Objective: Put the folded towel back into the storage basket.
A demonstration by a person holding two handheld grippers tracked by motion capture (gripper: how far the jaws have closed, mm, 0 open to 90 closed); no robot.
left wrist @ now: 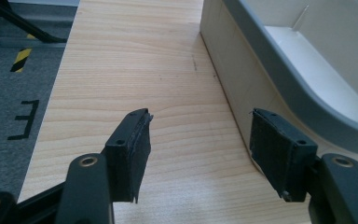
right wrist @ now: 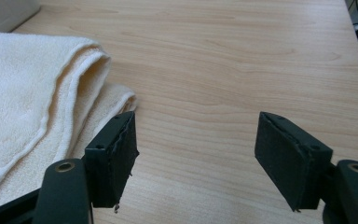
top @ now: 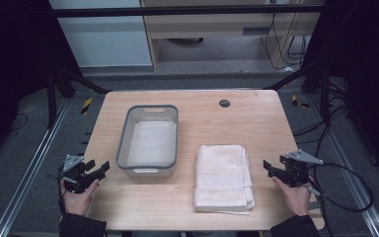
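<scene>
A folded cream towel (top: 223,177) lies on the wooden table (top: 256,123), right of centre near the front. Left of it stands a white bin with a grey rim (top: 123,143), nothing inside. My left gripper (top: 100,170) hovers at the table's left edge, just left of the bin, jaws open and holding nothing. In the left gripper view the left gripper (left wrist: 198,149) has the bin wall (left wrist: 242,70) close on its right. My right gripper (top: 269,168) is open right of the towel. In the right gripper view the right gripper (right wrist: 196,158) has the towel (right wrist: 32,93) by its left jaw.
A dark round grommet (top: 224,103) sits near the table's far edge. Cables trail on the floor at the right (top: 345,182). Metal rails run along both sides of the table (top: 24,182). Bare wood stretches between towel and right edge.
</scene>
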